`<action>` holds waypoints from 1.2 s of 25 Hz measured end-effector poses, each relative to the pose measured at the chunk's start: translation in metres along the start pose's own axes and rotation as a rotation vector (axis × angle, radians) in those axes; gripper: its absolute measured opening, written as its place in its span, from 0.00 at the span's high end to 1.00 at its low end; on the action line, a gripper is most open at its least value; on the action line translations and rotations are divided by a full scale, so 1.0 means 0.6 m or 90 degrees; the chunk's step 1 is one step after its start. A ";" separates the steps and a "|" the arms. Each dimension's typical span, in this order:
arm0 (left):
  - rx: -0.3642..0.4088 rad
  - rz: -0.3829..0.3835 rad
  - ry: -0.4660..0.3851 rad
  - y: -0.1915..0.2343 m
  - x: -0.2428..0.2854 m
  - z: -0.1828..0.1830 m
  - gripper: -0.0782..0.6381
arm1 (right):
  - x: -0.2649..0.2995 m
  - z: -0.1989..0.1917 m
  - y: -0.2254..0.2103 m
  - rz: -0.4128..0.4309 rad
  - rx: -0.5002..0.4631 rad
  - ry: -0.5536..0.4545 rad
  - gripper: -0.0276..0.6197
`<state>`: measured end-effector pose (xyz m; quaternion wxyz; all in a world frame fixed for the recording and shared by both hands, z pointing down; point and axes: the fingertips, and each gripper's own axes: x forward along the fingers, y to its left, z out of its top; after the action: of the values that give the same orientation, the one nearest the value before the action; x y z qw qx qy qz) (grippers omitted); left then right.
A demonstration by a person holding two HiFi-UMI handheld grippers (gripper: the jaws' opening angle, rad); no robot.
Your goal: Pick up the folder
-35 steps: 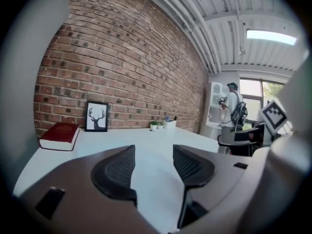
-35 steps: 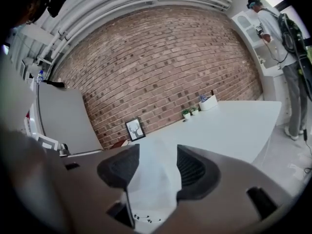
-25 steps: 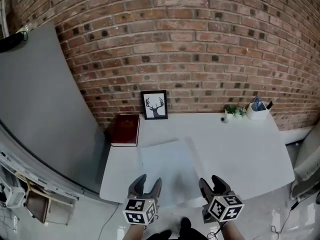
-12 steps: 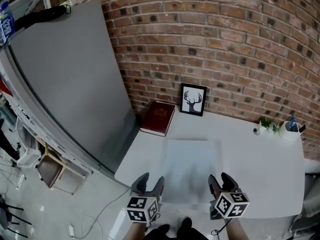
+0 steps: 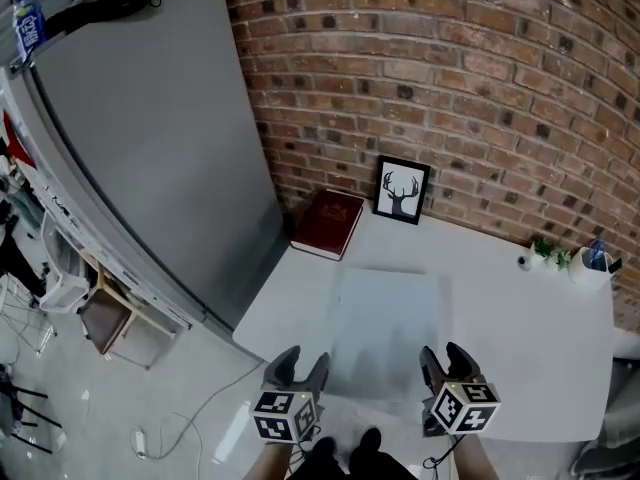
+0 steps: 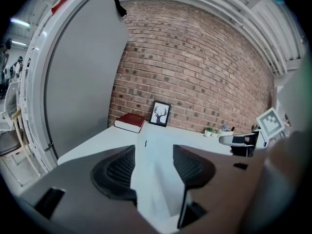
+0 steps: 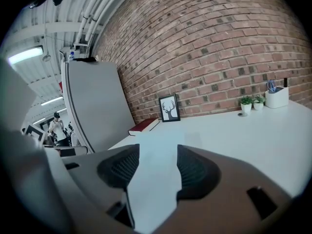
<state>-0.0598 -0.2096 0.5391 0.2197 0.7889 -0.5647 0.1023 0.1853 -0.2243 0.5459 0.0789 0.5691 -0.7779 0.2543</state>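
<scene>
The folder [image 5: 385, 323] is a pale, see-through sheet that lies flat on the white table [image 5: 520, 338], near its front edge. My left gripper [image 5: 297, 366] hovers at the table's near edge, by the folder's near left corner, open and with nothing held. My right gripper [image 5: 447, 360] is over the near right corner, also open. In the left gripper view the folder [image 6: 157, 139] stretches ahead between the open jaws of the left gripper [image 6: 153, 164]. The right gripper view shows the folder [image 7: 163, 143] beyond the right gripper [image 7: 157, 167]. Neither gripper touches it.
A dark red book [image 5: 327, 223] lies at the table's far left corner, with a framed deer picture [image 5: 402, 190] leaning on the brick wall beside it. A small plant [image 5: 545, 251] and a white pen cup [image 5: 592, 263] stand far right. A tall grey panel [image 5: 150, 138] borders the left.
The head view has swung left, so the grey panel fills more of the picture. Both grippers have shifted a little with it and stay open at the table's near edge.
</scene>
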 end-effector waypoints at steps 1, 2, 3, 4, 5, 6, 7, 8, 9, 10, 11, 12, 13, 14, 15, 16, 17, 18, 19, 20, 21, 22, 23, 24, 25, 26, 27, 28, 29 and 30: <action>-0.002 -0.001 0.003 -0.001 0.001 -0.004 0.58 | -0.001 -0.003 -0.002 -0.001 0.001 0.001 0.60; -0.005 -0.002 0.007 -0.003 0.003 -0.009 0.58 | -0.002 -0.006 -0.005 -0.003 0.002 0.002 0.60; -0.009 -0.004 0.010 -0.005 0.005 -0.015 0.58 | -0.003 -0.011 -0.008 -0.004 0.003 0.004 0.60; -0.012 -0.006 0.014 -0.007 0.007 -0.020 0.58 | -0.004 -0.016 -0.011 -0.005 0.004 0.008 0.60; -0.014 -0.008 0.018 -0.009 0.008 -0.025 0.58 | -0.005 -0.021 -0.013 -0.006 0.006 0.012 0.60; -0.016 -0.009 0.023 -0.011 0.010 -0.030 0.58 | -0.006 -0.025 -0.015 -0.007 0.007 0.015 0.60; -0.017 -0.011 0.027 -0.012 0.011 -0.034 0.58 | -0.007 -0.028 -0.017 -0.009 0.008 0.018 0.60; -0.018 -0.013 0.031 -0.013 0.014 -0.038 0.58 | -0.009 -0.030 -0.020 -0.012 0.009 0.019 0.60; -0.019 -0.015 0.035 -0.014 0.017 -0.041 0.58 | -0.009 -0.031 -0.022 -0.015 0.009 0.019 0.60; -0.021 -0.017 0.039 -0.015 0.021 -0.044 0.58 | -0.010 -0.031 -0.025 -0.018 0.010 0.019 0.60; -0.024 -0.020 0.043 -0.015 0.026 -0.047 0.58 | -0.009 -0.032 -0.026 -0.020 0.011 0.019 0.60; -0.028 -0.024 0.048 -0.016 0.031 -0.050 0.57 | -0.009 -0.033 -0.028 -0.021 0.013 0.020 0.60; -0.033 -0.028 0.053 -0.016 0.037 -0.052 0.57 | -0.009 -0.035 -0.028 -0.022 0.015 0.022 0.60; -0.038 -0.032 0.058 -0.017 0.043 -0.055 0.57 | -0.010 -0.037 -0.029 -0.023 0.017 0.024 0.60; -0.044 -0.037 0.063 -0.018 0.049 -0.057 0.57 | -0.011 -0.039 -0.029 -0.024 0.020 0.027 0.60; -0.050 -0.044 0.069 -0.020 0.055 -0.059 0.56 | -0.012 -0.042 -0.030 -0.024 0.022 0.030 0.60; -0.055 -0.051 0.075 -0.023 0.062 -0.061 0.56 | -0.013 -0.043 -0.031 -0.026 0.024 0.032 0.60; -0.062 -0.058 0.082 -0.025 0.070 -0.065 0.56 | -0.014 -0.045 -0.033 -0.027 0.025 0.033 0.60; -0.068 -0.063 0.090 -0.028 0.078 -0.069 0.55 | -0.015 -0.046 -0.035 -0.030 0.027 0.033 0.60; -0.073 -0.066 0.099 -0.029 0.086 -0.074 0.54 | -0.016 -0.047 -0.038 -0.032 0.028 0.033 0.60; -0.078 -0.068 0.109 -0.029 0.093 -0.079 0.53 | -0.016 -0.047 -0.040 -0.035 0.029 0.032 0.60; -0.082 -0.069 0.119 -0.030 0.100 -0.083 0.52 | -0.017 -0.048 -0.040 -0.035 0.031 0.032 0.60; -0.084 -0.071 0.129 -0.032 0.106 -0.086 0.51 | -0.016 -0.050 -0.040 -0.035 0.033 0.033 0.60; -0.085 -0.073 0.137 -0.034 0.111 -0.088 0.51 | -0.017 -0.051 -0.041 -0.035 0.035 0.034 0.60; -0.086 -0.075 0.145 -0.038 0.115 -0.090 0.50 | -0.017 -0.052 -0.042 -0.036 0.037 0.034 0.60; -0.086 -0.078 0.152 -0.042 0.119 -0.093 0.50 | -0.017 -0.052 -0.044 -0.037 0.038 0.033 0.60; -0.086 -0.080 0.157 -0.046 0.123 -0.096 0.50 | -0.017 -0.052 -0.046 -0.038 0.039 0.031 0.60; -0.085 -0.080 0.162 -0.049 0.127 -0.099 0.49 | -0.017 -0.052 -0.047 -0.039 0.041 0.031 0.60; -0.084 -0.077 0.165 -0.050 0.129 -0.101 0.49 | -0.017 -0.053 -0.047 -0.039 0.043 0.032 0.60; -0.083 -0.073 0.167 -0.050 0.131 -0.103 0.49 | -0.018 -0.054 -0.047 -0.038 0.045 0.033 0.60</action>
<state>0.0003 -0.2399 0.6188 0.3477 0.7838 -0.4907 0.1548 0.2098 -0.2059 0.5783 0.0864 0.5880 -0.7487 0.2939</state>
